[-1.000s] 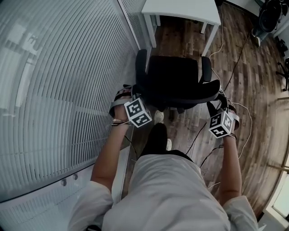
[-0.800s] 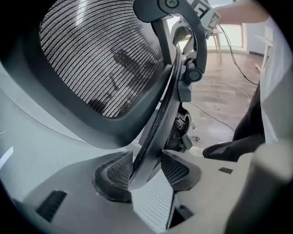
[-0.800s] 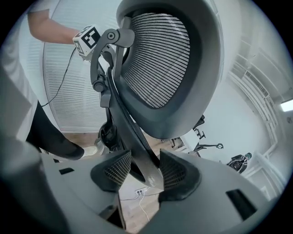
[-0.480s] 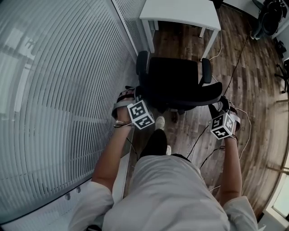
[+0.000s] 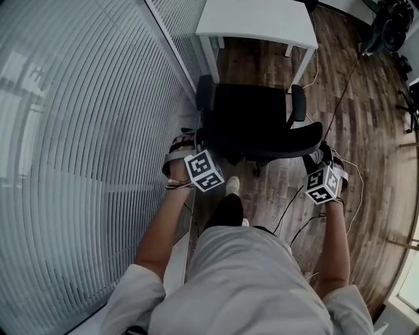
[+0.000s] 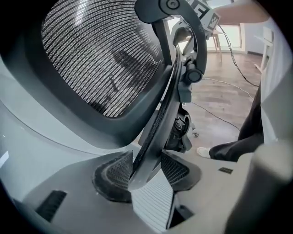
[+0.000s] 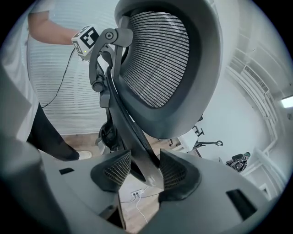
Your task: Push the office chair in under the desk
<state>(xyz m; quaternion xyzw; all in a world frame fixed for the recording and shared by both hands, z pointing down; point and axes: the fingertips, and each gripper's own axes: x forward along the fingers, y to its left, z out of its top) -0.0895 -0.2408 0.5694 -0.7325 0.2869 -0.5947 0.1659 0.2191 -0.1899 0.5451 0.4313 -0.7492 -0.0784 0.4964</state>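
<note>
A black office chair (image 5: 252, 118) stands on the wood floor facing a white desk (image 5: 258, 19), its seat front close to the desk legs. My left gripper (image 5: 198, 140) holds the left edge of the chair's backrest, and my right gripper (image 5: 319, 152) holds the right edge. In the left gripper view the pads (image 6: 114, 170) are shut on the backrest's dark rim (image 6: 158, 116), with the mesh back (image 6: 98, 55) above. In the right gripper view the right gripper (image 7: 145, 171) is likewise shut on the rim (image 7: 130, 128) below the mesh (image 7: 158, 59).
A glass wall with white blinds (image 5: 85, 131) runs close along the chair's left side. Cables (image 5: 340, 98) trail over the floor to the right of the chair. The person's leg and shoe (image 5: 232, 185) are right behind the chair base. Dark equipment (image 5: 389, 26) stands at the far right.
The chair has rolled slightly toward the desk with both grippers still clamped on its backrest, and the person has stepped forward behind it.
</note>
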